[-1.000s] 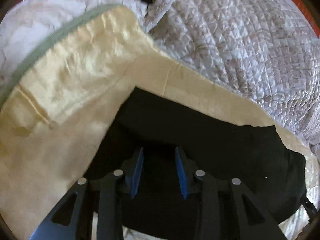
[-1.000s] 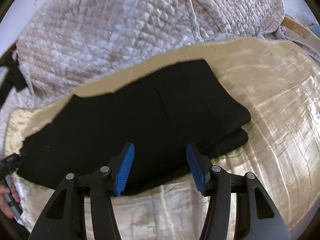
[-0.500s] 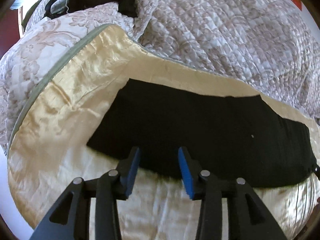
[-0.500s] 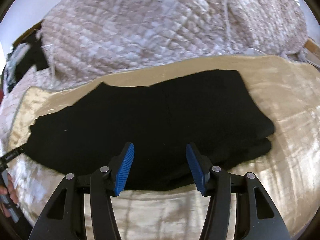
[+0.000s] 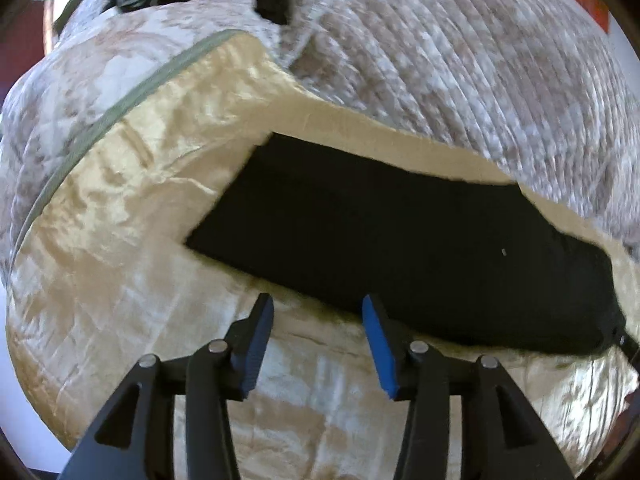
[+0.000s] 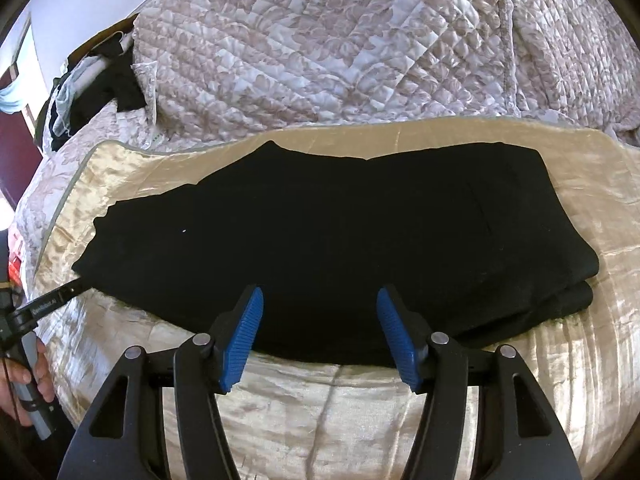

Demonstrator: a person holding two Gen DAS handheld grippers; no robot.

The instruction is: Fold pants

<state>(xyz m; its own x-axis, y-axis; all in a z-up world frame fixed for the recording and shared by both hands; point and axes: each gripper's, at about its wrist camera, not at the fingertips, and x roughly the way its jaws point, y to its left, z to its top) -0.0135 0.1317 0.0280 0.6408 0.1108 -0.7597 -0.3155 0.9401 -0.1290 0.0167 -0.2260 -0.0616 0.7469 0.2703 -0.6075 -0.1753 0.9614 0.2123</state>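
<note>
Right wrist view shows the black pants (image 6: 320,248) lying folded long on the gold blanket (image 6: 360,408). Both the right claw (image 6: 320,332) and left claw (image 5: 318,344) are opening and empty. Folding across seems left.

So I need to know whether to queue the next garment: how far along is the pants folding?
Done: the black pants lie flat on the cream sheet as a long doubled strip, layers stacked at one end. In hand: nothing; left tongs and right tongs are both opening, with no cloth between them. Left: probably folding the strip shorter lengthwise.
</note>
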